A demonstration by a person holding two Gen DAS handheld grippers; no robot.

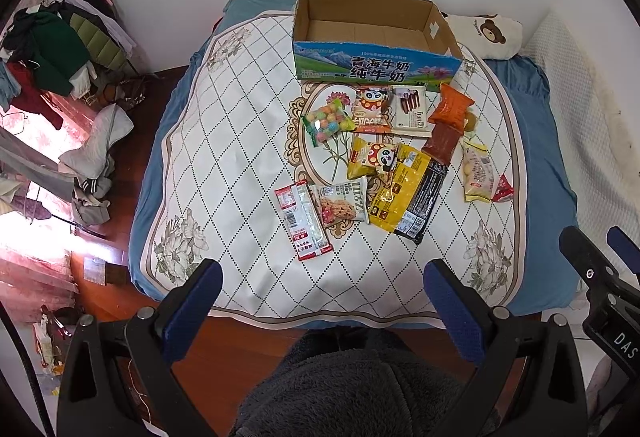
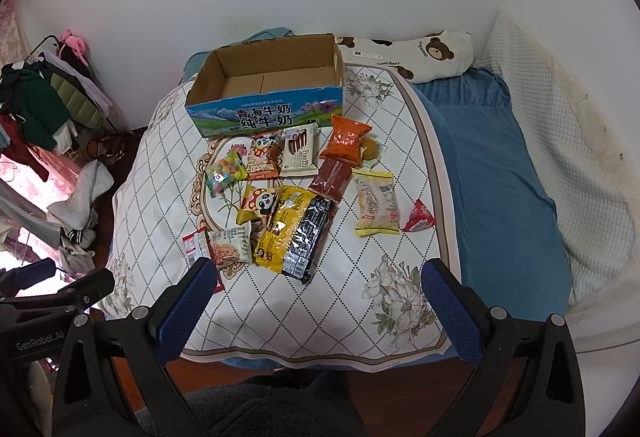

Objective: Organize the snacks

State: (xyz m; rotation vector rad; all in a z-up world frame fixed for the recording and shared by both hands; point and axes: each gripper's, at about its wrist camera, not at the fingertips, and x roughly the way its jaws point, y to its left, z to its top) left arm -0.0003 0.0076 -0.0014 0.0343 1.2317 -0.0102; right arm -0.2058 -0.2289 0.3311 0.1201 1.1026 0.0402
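Several snack packets lie on a white quilted cloth (image 1: 224,173) on the bed: a red-and-white packet (image 1: 303,221), a cookie packet (image 1: 341,204), a large yellow-and-black bag (image 1: 406,193), a panda packet (image 1: 372,157), a candy bag (image 1: 326,121), an orange packet (image 1: 451,105) and others. An empty cardboard milk box (image 1: 372,65) stands open behind them; it also shows in the right wrist view (image 2: 268,113). My left gripper (image 1: 322,285) is open and empty above the bed's near edge. My right gripper (image 2: 320,283) is open and empty too, beside the yellow-and-black bag (image 2: 294,237).
A blue sheet (image 2: 492,173) covers the bed to the right, with a bear-print pillow (image 2: 424,53) at the back. A loaded clothes rack (image 1: 60,49) and piled clothes (image 1: 94,157) stand on the wooden floor at left. A white wall is behind.
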